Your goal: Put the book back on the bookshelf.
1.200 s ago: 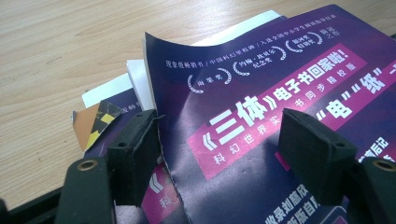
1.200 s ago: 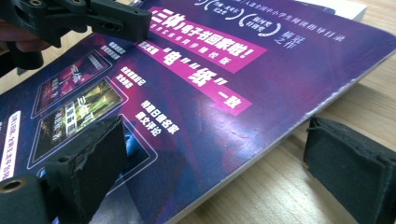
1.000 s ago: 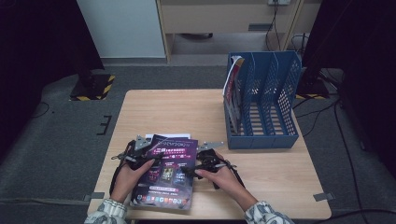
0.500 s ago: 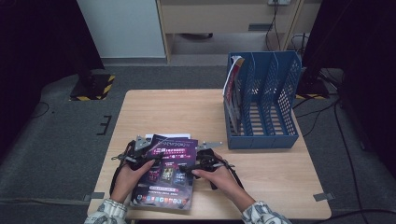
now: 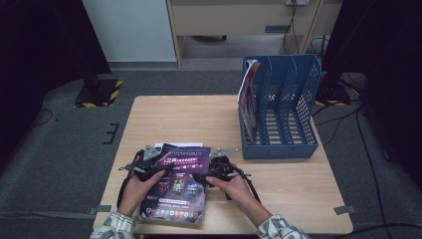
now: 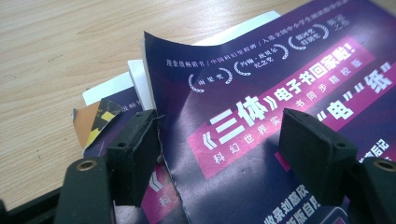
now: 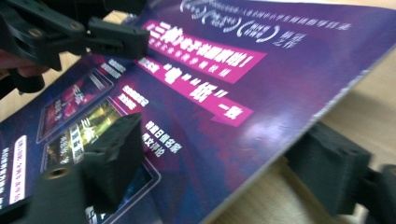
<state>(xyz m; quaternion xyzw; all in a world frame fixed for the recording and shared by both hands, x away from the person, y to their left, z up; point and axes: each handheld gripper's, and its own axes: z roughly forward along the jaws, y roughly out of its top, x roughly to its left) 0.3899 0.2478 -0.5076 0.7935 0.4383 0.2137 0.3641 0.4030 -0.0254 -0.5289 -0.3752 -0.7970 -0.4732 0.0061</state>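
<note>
A purple magazine (image 5: 179, 186) with pink and white print lies on a small stack at the table's near left. In the high view my left gripper (image 5: 149, 162) sits at the magazine's left edge and my right gripper (image 5: 220, 163) at its right edge, each held by a hand. My left gripper (image 6: 219, 135) is open, one jaw beside the curled cover edge (image 6: 154, 93) and the other over the cover. My right gripper (image 7: 219, 144) straddles the right edge (image 7: 289, 140), one jaw above the cover and one below. Its jaws have just been closing, and a gap still shows.
White sheets and an orange-and-black booklet corner (image 6: 95, 121) lie under the magazine. A blue file rack (image 5: 278, 114) stands at the table's far right with a magazine (image 5: 247, 84) in its leftmost slot. Bare wooden tabletop (image 5: 189, 119) lies beyond the stack.
</note>
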